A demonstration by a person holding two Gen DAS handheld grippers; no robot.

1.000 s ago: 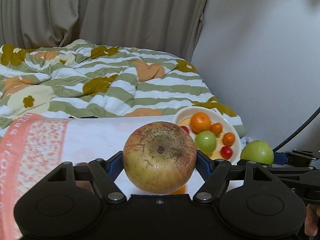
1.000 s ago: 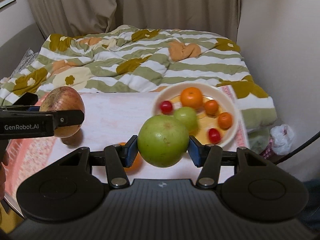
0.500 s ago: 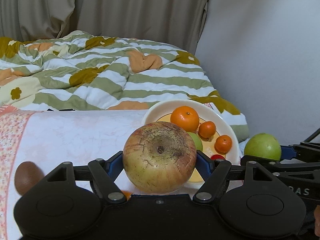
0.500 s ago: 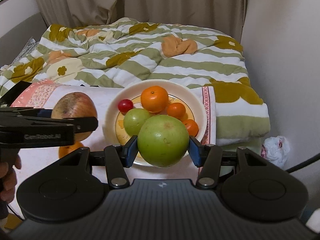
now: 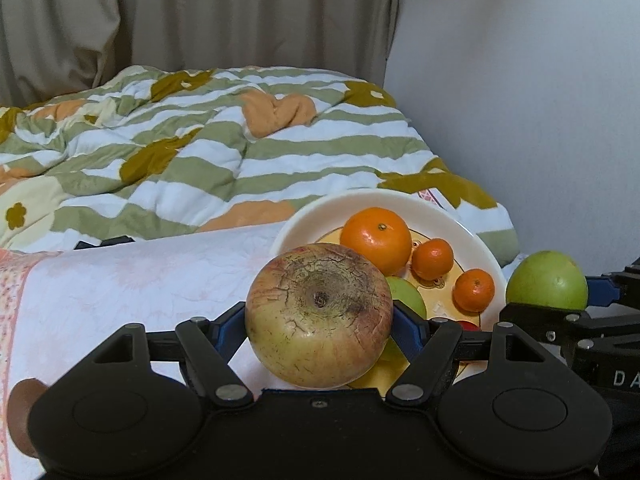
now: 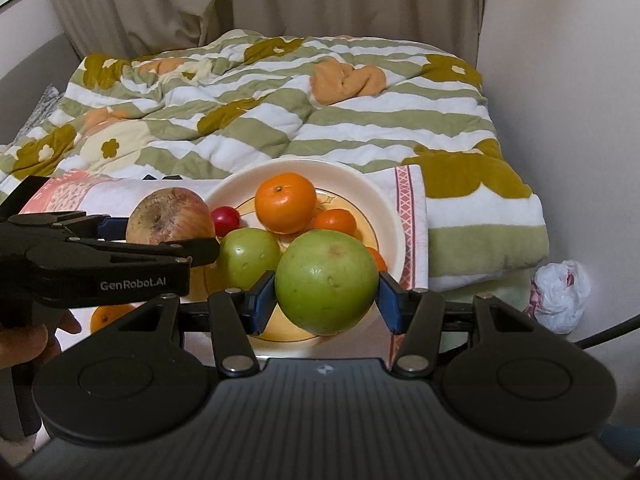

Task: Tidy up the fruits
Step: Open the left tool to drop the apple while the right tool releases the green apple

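Both claws have swung in over the plate (image 6: 394,216) in the last second: left gripper (image 5: 319,320) clamped on the russet apple (image 5: 319,315), right gripper (image 6: 326,284) clamped on the big green apple (image 6: 326,281). Plate's now right ahead of and under both sets of fingers, so I'd guess the drop-off is next, though it's already crowded with oranges.

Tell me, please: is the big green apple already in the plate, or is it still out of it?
Out. The green apple is clamped between the right gripper's blue fingers, held above the plate, not resting in it.
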